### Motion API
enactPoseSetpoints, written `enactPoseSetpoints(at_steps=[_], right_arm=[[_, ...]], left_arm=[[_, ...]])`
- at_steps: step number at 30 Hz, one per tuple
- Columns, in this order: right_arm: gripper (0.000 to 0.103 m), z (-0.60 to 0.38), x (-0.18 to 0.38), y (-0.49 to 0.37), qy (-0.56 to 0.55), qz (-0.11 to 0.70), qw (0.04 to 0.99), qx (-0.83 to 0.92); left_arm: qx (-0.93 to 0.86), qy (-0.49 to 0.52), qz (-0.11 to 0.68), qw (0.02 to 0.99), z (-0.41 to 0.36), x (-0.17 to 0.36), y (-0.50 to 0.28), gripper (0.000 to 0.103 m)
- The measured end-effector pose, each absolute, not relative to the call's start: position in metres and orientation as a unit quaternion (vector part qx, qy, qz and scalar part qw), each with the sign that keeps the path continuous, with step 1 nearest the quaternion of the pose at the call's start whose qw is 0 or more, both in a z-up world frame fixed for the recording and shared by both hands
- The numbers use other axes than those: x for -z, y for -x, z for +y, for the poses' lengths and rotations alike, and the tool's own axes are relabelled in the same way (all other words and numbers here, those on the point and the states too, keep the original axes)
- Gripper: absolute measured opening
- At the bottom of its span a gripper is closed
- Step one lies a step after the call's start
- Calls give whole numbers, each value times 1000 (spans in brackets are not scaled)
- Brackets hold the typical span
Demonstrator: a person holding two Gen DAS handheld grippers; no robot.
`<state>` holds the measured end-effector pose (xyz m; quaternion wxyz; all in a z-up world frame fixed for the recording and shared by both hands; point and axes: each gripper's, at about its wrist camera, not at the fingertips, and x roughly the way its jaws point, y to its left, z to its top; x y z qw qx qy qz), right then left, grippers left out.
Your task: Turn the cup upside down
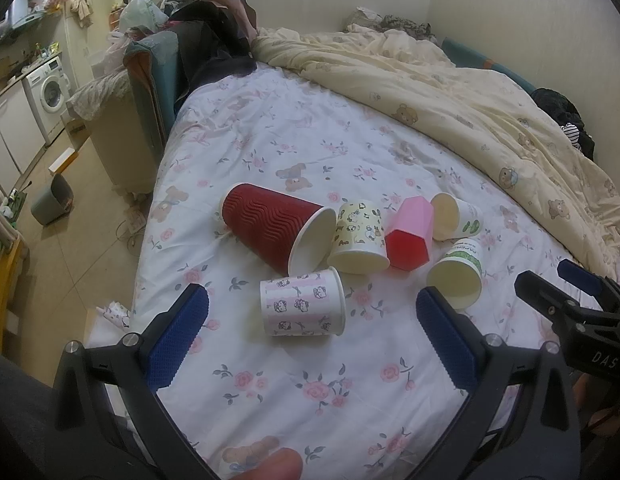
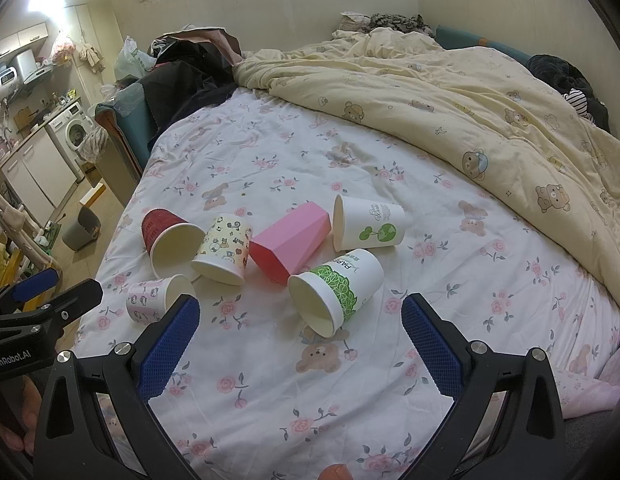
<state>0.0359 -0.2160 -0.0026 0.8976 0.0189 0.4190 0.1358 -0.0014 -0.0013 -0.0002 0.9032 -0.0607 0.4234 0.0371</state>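
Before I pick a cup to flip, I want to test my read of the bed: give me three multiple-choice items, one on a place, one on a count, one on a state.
1. What lies between the cartoon-animal cup and the tree-logo cup?
A. the pink faceted cup
B. a plate
C. a spoon

2. How many cups lie on the floral sheet?
A. three
B. six
C. nine

3. How do the two claws stand?
A. both shut on cups
B. left shut, right open
C. both open, holding nothing

Answers:
1. A, since the right wrist view shows the pink cup lying between those two.
2. B, counting also the red ribbed cup, the kitty-print cup and the green-leaf cup.
3. C, since the left claw and right claw both show wide gaps with nothing held between the pads.
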Motion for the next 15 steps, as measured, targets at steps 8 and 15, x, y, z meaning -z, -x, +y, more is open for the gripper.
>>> enactPoseSetpoints(at_steps=[8, 15], right_arm=[[103, -216, 2, -35, -18, 420, 897, -136], [103, -216, 4, -34, -17, 421, 897, -136]], left_arm=[[-37, 61, 424, 903, -1, 0, 2, 102], [-37, 62, 425, 902, -1, 0, 2, 102]])
